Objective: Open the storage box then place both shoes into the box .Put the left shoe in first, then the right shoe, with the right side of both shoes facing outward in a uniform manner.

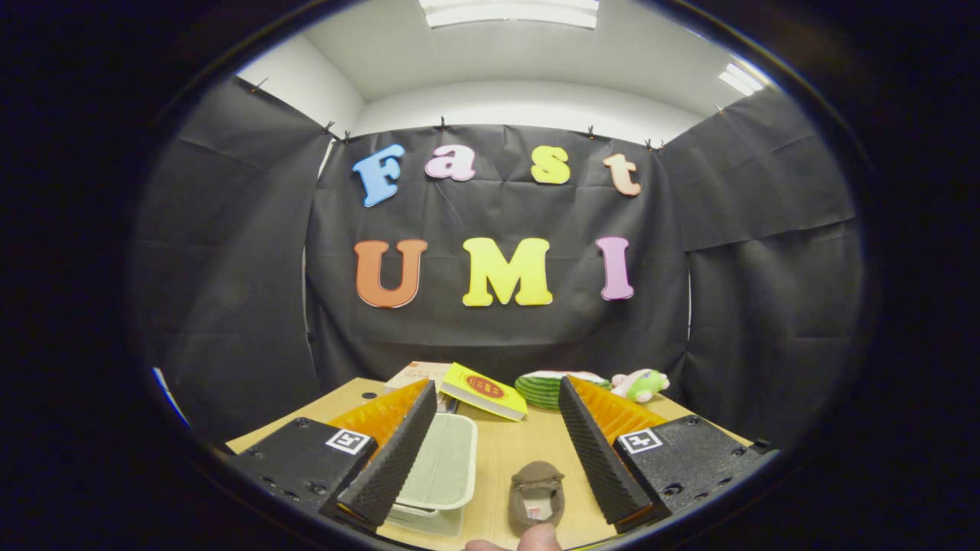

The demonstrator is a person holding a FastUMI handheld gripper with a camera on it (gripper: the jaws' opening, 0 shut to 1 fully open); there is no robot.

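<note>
Black cloth drapes the booth walls under a white ceiling, and a pale wooden table (505, 451) fills the foreground. Left to right: a pale green rectangular plastic storage box (442, 467) with its lid on, partly behind the left finger; a yellow flat packet (484, 391) further back; a brown suede slipper-like shoe (537, 493) between the fingers, touching neither; a green striped round dish (545, 388); a green-and-pink plush toy (641, 384). Gripper (490, 451) spread wide, ribbed pads, holding nothing. A fingertip (528, 540) shows just below the shoe.
</note>
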